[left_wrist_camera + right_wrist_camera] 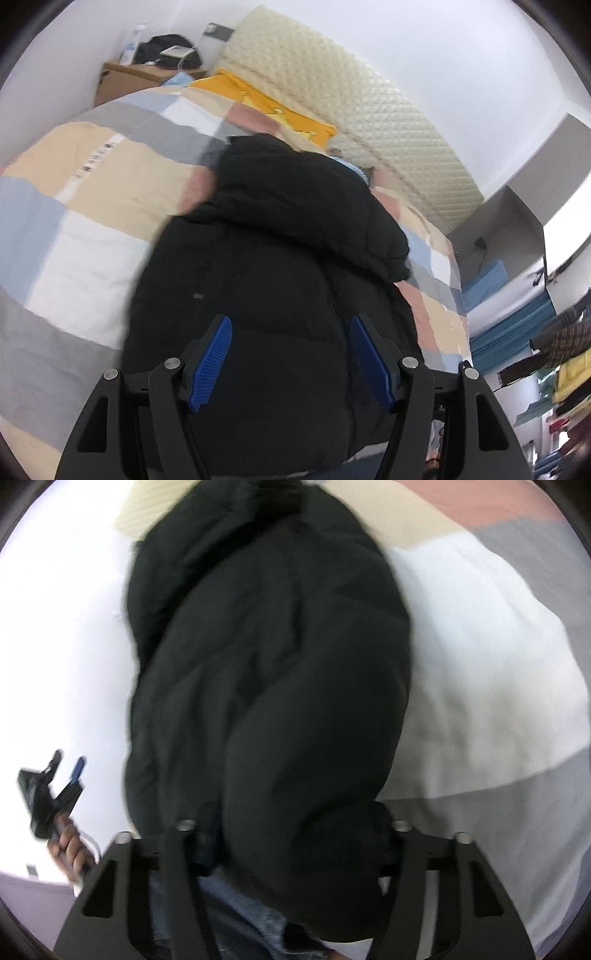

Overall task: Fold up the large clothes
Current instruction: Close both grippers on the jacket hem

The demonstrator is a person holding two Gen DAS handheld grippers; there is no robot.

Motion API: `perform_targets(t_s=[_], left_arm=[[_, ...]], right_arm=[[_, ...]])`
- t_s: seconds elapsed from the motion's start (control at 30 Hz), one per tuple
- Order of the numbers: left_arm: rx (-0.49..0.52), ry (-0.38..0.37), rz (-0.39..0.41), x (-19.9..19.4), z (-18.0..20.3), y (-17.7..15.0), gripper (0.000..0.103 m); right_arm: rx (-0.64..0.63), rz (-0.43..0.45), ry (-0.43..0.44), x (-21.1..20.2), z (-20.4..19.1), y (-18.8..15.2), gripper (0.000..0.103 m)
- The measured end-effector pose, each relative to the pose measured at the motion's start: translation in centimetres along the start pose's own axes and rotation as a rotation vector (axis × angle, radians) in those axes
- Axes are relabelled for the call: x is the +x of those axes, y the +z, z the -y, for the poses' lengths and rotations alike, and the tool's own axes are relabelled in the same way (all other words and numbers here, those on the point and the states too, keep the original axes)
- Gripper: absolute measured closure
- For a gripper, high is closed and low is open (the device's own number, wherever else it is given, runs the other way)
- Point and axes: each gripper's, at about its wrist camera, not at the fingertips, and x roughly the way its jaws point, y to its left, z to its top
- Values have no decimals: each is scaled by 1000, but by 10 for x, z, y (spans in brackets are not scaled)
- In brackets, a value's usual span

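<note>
Jacket: lay lengthwise ahead on the bed.
Left claw: open above it.
Right claw: nearer, gripping its bulk.

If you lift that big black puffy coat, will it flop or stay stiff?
The black puffy coat would probably flop and sag, since it lies in soft folds on the checked quilt. Its puffed panels suggest it is light for its bulk. The smooth-looking shell may slip from the tongs.
</note>
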Motion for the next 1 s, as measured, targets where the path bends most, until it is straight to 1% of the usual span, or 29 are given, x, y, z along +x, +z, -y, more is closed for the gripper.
perform_targets(t_s=[0.03, 0.07, 0.1, 0.13, 0.17, 0.2, 0.27, 0.33, 0.4, 0.43, 0.47, 0.5, 0.57, 0.63, 0.67, 0.77, 0.83, 0.87, 0.93, 1.0], left_arm=[[-13, 18, -7, -10, -10, 8, 35], [-19, 26, -15, -15, -15, 13, 28], [-27, 30, -36, -21, -26, 19, 21], [-38, 32, -59, -24, -37, 25, 20], [-52, 34, -79, -24, -47, 28, 20], [-68, 35, -117, -21, -62, 31, 20], [-101, 35, -186, -11, -86, 34, 20], [-144, 39, -247, 4, -112, 28, 20], [-170, 86, -307, 22, -129, 16, 20], [-181, 86, -340, 32, -137, 10, 20], [-188, 69, -369, 40, -143, 5, 20], [-200, 41, -409, 51, -150, -3, 20], [-227, -7, -461, 66, -159, -17, 20], [-232, -61, -493, 75, -163, -26, 20], [-228, -109, -512, 81, -163, -31, 20], [-218, -170, -539, 90, -161, -39, 20], [-203, -218, -547, 96, -157, -40, 20], [-197, -244, -550, 99, -155, -41, 20], [-192, -267, -561, 105, -156, -42, 20], [-202, -275, -582, 114, -155, -41, 20]], right_arm=[[-10, 5, 18, -2, -4, 4, 58], [-21, 14, 35, -5, -8, 4, 61], [-30, 22, 44, -4, -15, 7, 67], [-50, 38, 52, -8, -20, 7, 73], [-65, 53, 53, -12, -25, 9, 76], [-76, 66, 56, -16, -27, 9, 79], [-86, 95, 67, -23, -28, 11, 81], [-81, 123, 73, -34, -24, 9, 82], [-58, 142, 74, -43, -15, 8, 82], [-42, 145, 70, -44, -12, 7, 82], [-27, 140, 61, -43, -8, 6, 82], [-13, 131, 52, -44, -5, 6, 82], [16, 122, 41, -45, 4, 3, 80], [35, 112, 21, -40, 4, 2, 75], [42, 108, 14, -37, 4, 3, 74], [90, 95, 16, -33, 10, 3, 66], [124, 92, 9, -33, 17, 4, 53], [140, 91, 9, -34, 22, 4, 50], [163, 113, 9, -35, 25, 5, 48], [144, 136, 34, -39, 21, 5, 47]])
